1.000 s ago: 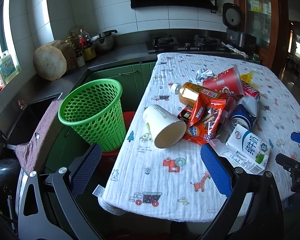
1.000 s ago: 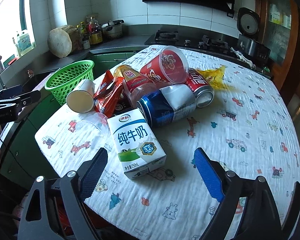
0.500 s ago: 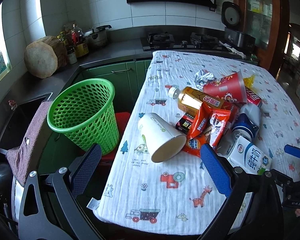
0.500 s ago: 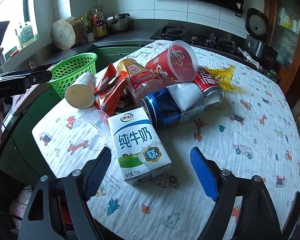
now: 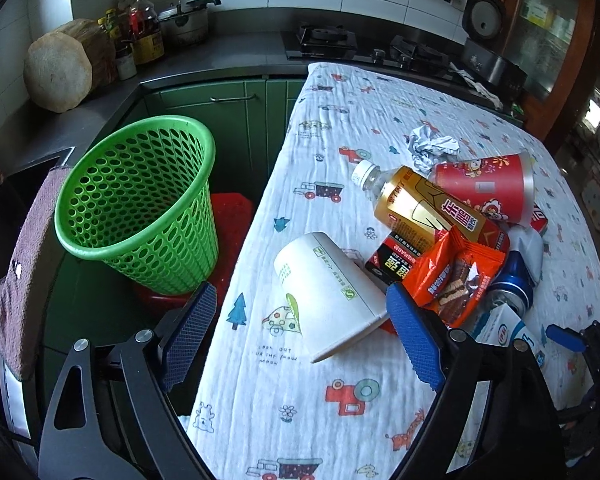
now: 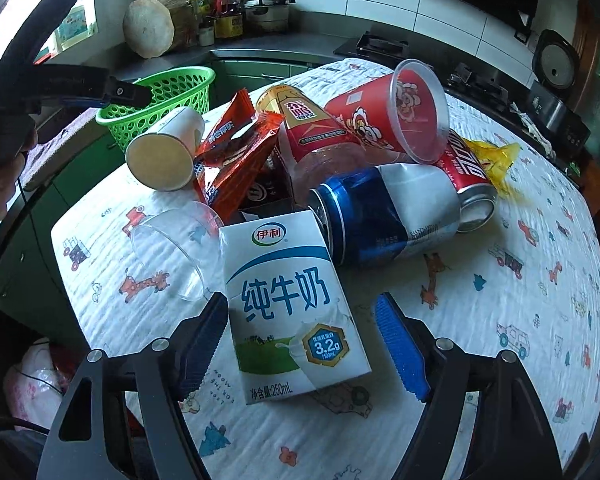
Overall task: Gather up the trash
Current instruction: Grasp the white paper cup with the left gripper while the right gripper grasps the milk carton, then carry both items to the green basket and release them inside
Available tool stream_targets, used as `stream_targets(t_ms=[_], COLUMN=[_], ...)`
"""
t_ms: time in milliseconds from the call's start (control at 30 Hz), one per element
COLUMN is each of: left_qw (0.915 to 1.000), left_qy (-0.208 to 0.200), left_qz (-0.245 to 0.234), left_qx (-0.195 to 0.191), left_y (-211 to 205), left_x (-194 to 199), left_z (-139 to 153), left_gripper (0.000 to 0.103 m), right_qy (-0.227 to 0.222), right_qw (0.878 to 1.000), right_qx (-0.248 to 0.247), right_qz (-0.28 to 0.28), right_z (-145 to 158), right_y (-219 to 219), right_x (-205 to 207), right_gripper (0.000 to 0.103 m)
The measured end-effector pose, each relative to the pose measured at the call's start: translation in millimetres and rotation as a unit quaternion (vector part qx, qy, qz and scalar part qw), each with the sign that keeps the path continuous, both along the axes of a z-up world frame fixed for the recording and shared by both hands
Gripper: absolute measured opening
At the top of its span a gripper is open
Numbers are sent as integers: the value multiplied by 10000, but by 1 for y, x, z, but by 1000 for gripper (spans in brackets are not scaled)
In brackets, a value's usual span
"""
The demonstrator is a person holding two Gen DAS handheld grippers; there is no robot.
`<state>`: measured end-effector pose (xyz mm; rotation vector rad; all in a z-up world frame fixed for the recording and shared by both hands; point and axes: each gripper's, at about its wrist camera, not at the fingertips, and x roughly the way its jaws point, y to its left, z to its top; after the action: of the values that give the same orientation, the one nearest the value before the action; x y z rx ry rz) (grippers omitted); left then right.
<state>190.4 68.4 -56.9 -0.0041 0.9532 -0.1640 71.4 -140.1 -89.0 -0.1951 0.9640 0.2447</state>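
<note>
Advanced toward the trash pile since the earlier frame: left gripper, jaws just narrowed yet still wide, nothing gripped. Pitched steeply down, right pad beside the rim of the paper cup lying at frame centre. Right gripper likewise pitched down, jaws just closed somewhat, straddling the milk carton at lower centre; pad contact not discernible. Behind the carton, blue can. Upper left, off the table edge: green basket.
</note>
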Motion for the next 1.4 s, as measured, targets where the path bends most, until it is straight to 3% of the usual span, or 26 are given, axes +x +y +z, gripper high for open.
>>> stream_targets(t_ms=[400, 600, 833, 967, 1033, 1067, 1333, 1400], left_qw=[9963, 9909, 9921, 9920, 9929, 9927, 9821, 9814], left_qy=[780, 980, 839, 964, 977, 1031, 1520, 1564], left_qz=[-13, -225, -411, -380, -310, -222, -263, -277], left_qx=[-370, -900, -841, -724, -601, -580, -1079, -1077], left_y=[0, -3, -9, -13, -14, -14, -17, -18], left_x=[30, 39, 38, 39, 40, 41, 46, 48], left_z=[-36, -42, -33, -31, -32, -34, -54, -58], left_gripper=[84, 60, 38, 41, 63, 78, 76, 66], right_qy=[301, 323, 72, -72, -124, -139, -199, -229], right_qw=[9994, 9994, 9994, 9990, 9989, 9988, 9984, 9983], right_qx=[-28, 139, 328, 434, 448, 453, 508, 514], right_qz=[139, 64, 75, 87, 92, 100, 115, 119], right_z=[-19, -14, 11, 23, 27, 27, 33, 36], right_y=[9, 3, 0, 0, 1, 2, 4, 5], right_x=[16, 15, 5, 3, 4, 3, 7, 9], right_gripper=[67, 66, 66, 66, 66, 66, 66, 66])
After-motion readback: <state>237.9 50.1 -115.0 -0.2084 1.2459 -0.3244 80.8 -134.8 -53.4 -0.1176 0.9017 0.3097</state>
